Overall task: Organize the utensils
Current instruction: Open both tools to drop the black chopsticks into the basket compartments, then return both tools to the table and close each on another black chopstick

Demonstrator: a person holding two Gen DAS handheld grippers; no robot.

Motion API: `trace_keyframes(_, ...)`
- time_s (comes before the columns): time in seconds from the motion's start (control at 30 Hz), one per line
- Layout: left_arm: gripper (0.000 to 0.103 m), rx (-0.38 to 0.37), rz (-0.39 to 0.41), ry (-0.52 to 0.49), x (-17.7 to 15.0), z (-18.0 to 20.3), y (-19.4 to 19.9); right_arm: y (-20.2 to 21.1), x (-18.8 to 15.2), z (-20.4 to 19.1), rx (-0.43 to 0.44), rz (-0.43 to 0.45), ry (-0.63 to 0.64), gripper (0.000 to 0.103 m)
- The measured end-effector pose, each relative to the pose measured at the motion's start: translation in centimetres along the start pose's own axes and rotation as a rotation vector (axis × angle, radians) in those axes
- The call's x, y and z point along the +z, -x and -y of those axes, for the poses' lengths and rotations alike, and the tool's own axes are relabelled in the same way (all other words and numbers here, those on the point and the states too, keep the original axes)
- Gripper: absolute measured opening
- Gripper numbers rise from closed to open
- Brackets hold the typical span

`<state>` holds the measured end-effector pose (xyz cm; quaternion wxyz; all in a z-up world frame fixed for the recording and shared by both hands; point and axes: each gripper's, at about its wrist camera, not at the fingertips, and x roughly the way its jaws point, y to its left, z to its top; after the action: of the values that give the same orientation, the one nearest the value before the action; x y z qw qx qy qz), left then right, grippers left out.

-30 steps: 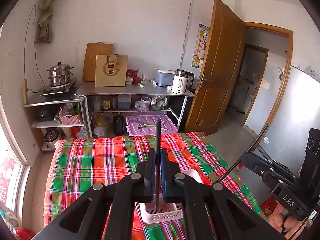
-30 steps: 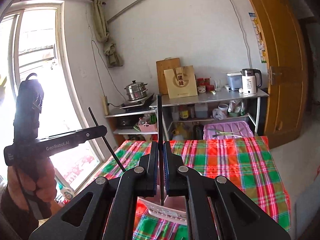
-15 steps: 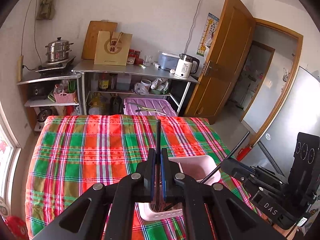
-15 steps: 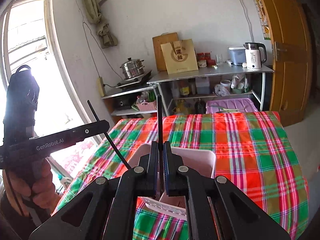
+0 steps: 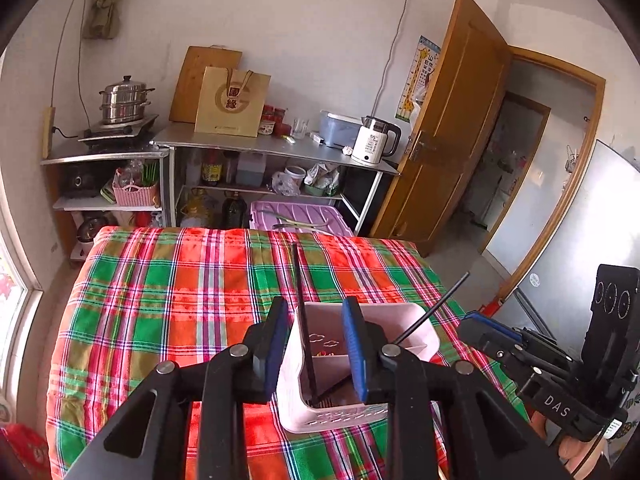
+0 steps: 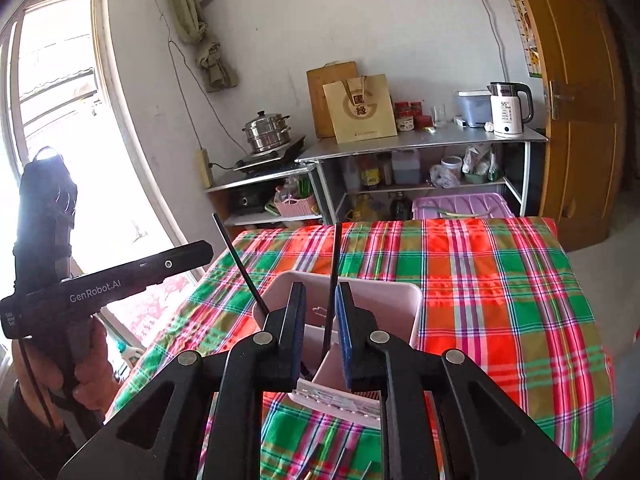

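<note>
Two black chopsticks stand in a pink holder (image 5: 420, 330) on the plaid tablecloth (image 5: 180, 300).

Left wrist view: the left gripper (image 5: 316, 344) has its jaws spread wide, blue pads either side of the holder's near wall. One chopstick (image 5: 301, 300) rises between the pads, tip toward 12 o'clock, touching neither; its foot sits in the holder's near compartment. The second chopstick (image 5: 434, 307) leans toward 2 o'clock out of the holder's right side. The right gripper's body shows at 4 o'clock. Beyond the table, at 12 o'clock, are a steel shelf (image 5: 276, 146) with a kettle (image 5: 372, 142) and a steamer pot (image 5: 124, 100).

Right wrist view: the right gripper (image 6: 320, 332) is likewise parted, jaws apart over the holder (image 6: 404, 300). One chopstick (image 6: 333, 280) stands between the pads; whether it touches the right pad cannot be told. The other (image 6: 240, 260) leans toward 11 o'clock. The left gripper's body and holding hand (image 6: 92, 368) sit at 9 o'clock.
</note>
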<state>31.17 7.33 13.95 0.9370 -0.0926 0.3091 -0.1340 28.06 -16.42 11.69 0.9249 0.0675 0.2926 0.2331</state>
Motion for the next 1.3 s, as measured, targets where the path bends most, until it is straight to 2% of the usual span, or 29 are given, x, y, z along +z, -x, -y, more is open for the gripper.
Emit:
trace_keyframes(0.27, 0.028, 0.002, 0.087, -0.040, -3.1, 2.1, 5.6, 5.7, -2.2, -0.3, -0.011, 0.054, 0.027, 0.016)
trace_keyframes(0.57, 0.028, -0.039, 0.085, -0.055, -10.9, 4.9, 8.9, 10.5, -7.2, 0.0, -0.047, 0.070, 0.038, 0.016)
trace_keyframes(0.83, 0.028, -0.072, 0.051, -0.054, -17.0, 6.1, 10.2, 12.4, -11.3, 0.6, -0.071, 0.038, 0.040, 0.016)
trace_keyframes(0.93, 0.028, -0.062, 0.035, -0.061, -18.4, 6.2, 10.2, 12.7, -12.5, 1.1, -0.074, 0.022, 0.027, 0.016)
trace_keyframes(1.3, 0.028, -0.040, -0.035, -0.047, -21.1, 5.4, 8.6, 12.1, -15.0, 3.1, -0.093, -0.026, -0.008, 0.016)
